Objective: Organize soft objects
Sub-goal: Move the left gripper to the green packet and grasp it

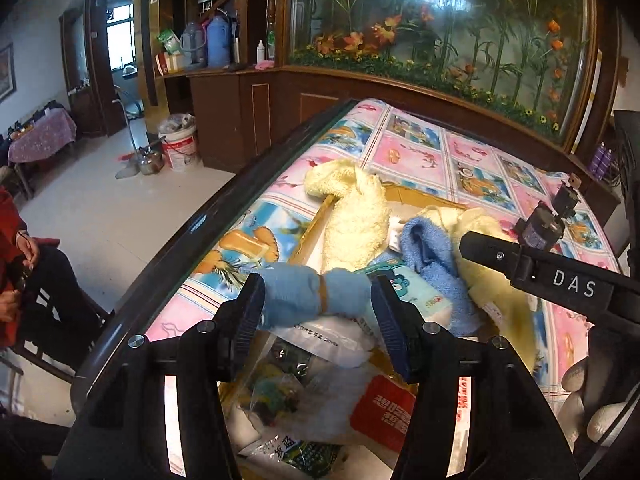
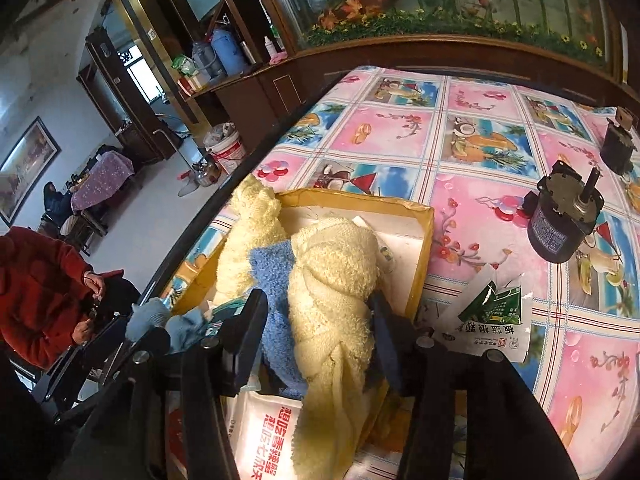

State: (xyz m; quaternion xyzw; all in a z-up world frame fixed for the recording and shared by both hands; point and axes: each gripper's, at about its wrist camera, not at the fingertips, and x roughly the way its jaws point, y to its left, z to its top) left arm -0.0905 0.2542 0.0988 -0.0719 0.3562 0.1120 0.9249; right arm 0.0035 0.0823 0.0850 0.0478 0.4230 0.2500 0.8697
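My left gripper (image 1: 318, 300) is shut on a light blue glove bundle (image 1: 316, 294) tied with a band, held above the cardboard box (image 1: 308, 232). It also shows in the right wrist view (image 2: 160, 320). My right gripper (image 2: 318, 312) is shut on a yellow towel (image 2: 332, 280) with a blue towel (image 2: 272, 272) squeezed beside it, over the box (image 2: 424, 248). A second yellow towel (image 2: 252, 224) drapes over the box's left wall. In the left wrist view the blue towel (image 1: 432, 256) and yellow towels (image 1: 356, 216) lie in the box.
Plastic snack bags (image 1: 320, 396) fill the near part of the box. On the patterned tablecloth (image 2: 480, 128) stand a small motor (image 2: 560, 216), a second one (image 2: 618, 140), and a torn green packet (image 2: 492, 308). A person in red (image 2: 40, 288) sits left of the table.
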